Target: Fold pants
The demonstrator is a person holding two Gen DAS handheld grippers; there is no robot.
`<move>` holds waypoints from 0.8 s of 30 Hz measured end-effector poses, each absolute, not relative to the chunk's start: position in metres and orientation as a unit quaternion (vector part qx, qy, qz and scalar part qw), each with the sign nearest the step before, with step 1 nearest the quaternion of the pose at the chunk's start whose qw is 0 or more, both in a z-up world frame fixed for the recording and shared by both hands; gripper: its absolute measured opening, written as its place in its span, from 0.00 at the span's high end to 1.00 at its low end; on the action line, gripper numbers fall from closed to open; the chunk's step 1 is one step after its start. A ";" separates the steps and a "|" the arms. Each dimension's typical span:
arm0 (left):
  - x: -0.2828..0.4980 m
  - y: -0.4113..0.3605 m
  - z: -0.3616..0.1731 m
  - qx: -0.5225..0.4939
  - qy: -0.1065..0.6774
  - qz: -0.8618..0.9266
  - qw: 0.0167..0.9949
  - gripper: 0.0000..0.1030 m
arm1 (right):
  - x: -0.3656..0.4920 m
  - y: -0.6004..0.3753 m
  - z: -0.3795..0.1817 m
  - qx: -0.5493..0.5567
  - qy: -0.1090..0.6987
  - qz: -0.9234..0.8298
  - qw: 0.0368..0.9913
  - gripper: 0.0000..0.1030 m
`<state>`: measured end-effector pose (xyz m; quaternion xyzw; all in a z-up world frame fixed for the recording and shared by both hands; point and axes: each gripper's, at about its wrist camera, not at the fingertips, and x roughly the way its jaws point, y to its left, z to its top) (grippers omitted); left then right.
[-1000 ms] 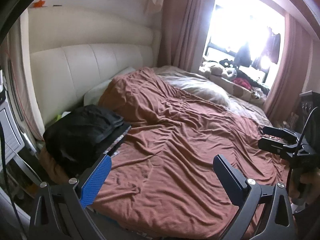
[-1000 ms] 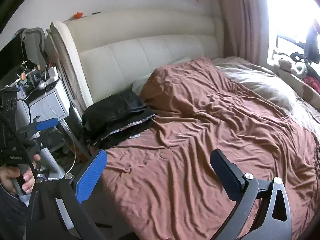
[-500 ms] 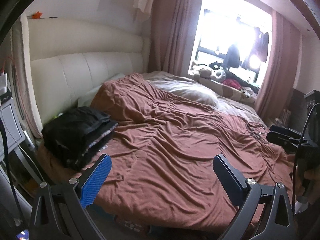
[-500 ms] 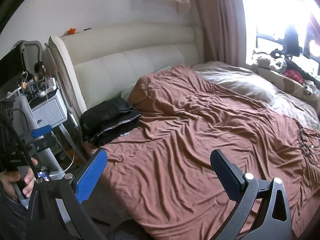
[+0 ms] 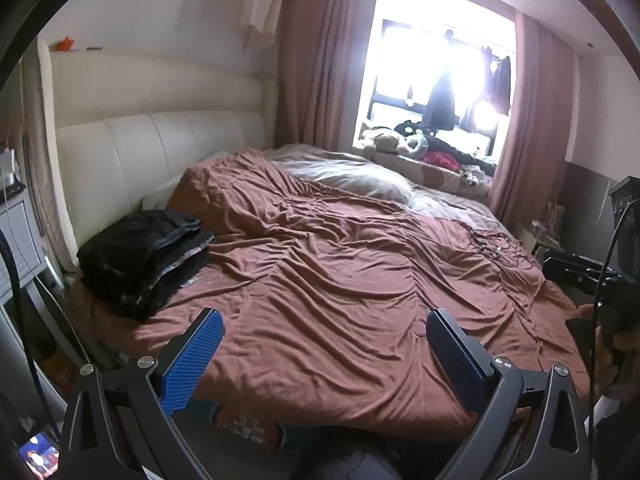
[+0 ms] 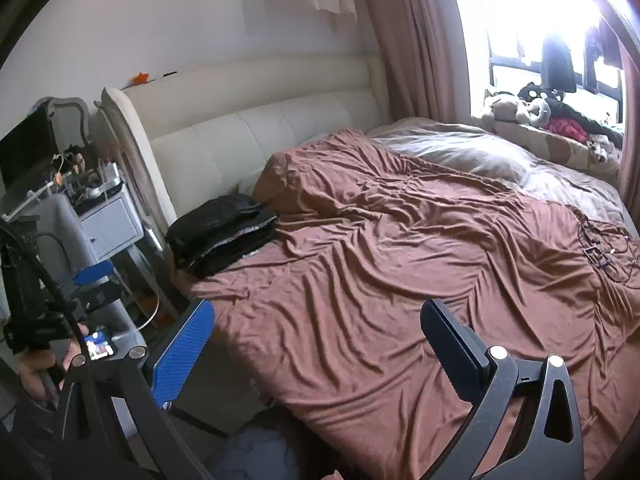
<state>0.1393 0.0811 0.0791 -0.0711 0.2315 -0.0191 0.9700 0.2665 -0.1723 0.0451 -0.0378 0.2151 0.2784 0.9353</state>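
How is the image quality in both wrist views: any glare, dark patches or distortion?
Left wrist view: the window is blown out white, the folded black clothes lose detail in shadow, and fisheye bends the headboard. Right wrist view: window glare washes the upper right corner; the brown bedspread stays sharp.

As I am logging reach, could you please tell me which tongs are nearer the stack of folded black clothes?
Left. The left tongs hover just off the stack of folded black clothes; the right tongs hang further along the bed's edge.
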 end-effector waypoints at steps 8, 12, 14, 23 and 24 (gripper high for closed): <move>0.102 0.051 0.078 -0.050 0.226 -0.050 0.971 0.01 | 0.219 -0.197 0.042 -0.035 0.202 0.255 0.945 0.00; 0.082 0.035 0.080 -0.038 0.218 -0.060 0.973 0.01 | 0.191 -0.203 0.041 -0.037 0.191 0.244 0.950 0.00; 0.074 0.030 0.079 -0.038 0.217 -0.065 0.973 0.01 | 0.179 -0.207 0.039 -0.037 0.187 0.236 0.953 0.00; 0.042 0.008 0.070 -0.032 0.206 -0.067 0.976 0.01 | 0.129 -0.223 0.018 -0.020 0.181 0.212 0.960 0.00; 0.038 0.006 0.069 -0.033 0.204 -0.068 0.976 0.01 | 0.126 -0.224 0.015 -0.021 0.179 0.205 0.962 0.00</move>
